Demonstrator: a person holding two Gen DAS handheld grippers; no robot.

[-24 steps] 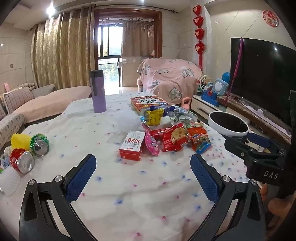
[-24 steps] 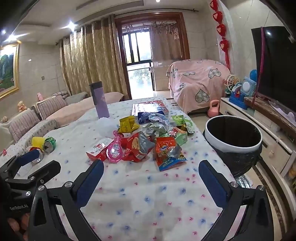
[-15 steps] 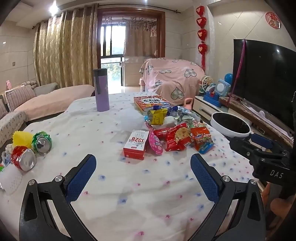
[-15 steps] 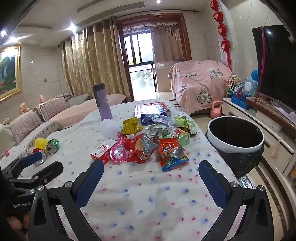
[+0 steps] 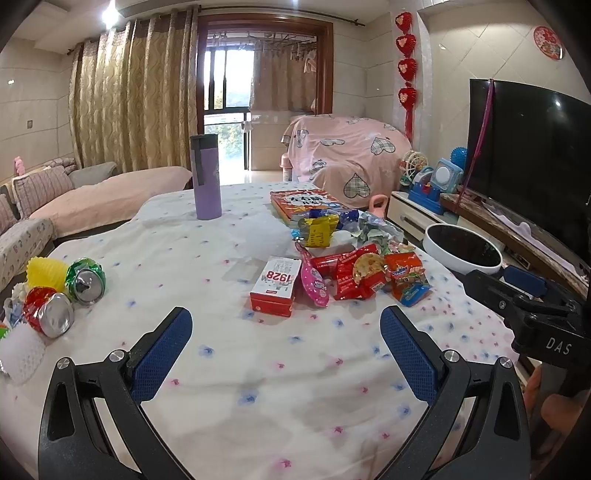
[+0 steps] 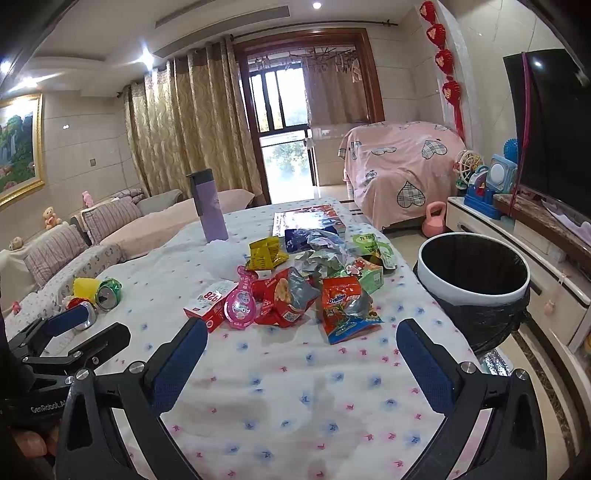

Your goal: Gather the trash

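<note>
- Since the earlier frames the wrappers (image 6: 295,284) sit slightly lower and nearer in my views; nothing on the table (image 5: 258,387) has moved.
- My left gripper (image 5: 284,345) and right gripper (image 6: 301,356) hover with jaws apart, empty.
- Crinkly foil wrappers lie mid-table, beside the round, bag-lined bin (image 6: 476,291).

Daylight pours through the balcony door (image 5: 236,122), ceiling spotlights (image 6: 316,5) flare white, the room looks bright and sharp, and fisheye bending curves the dark-cornered edges.
</note>
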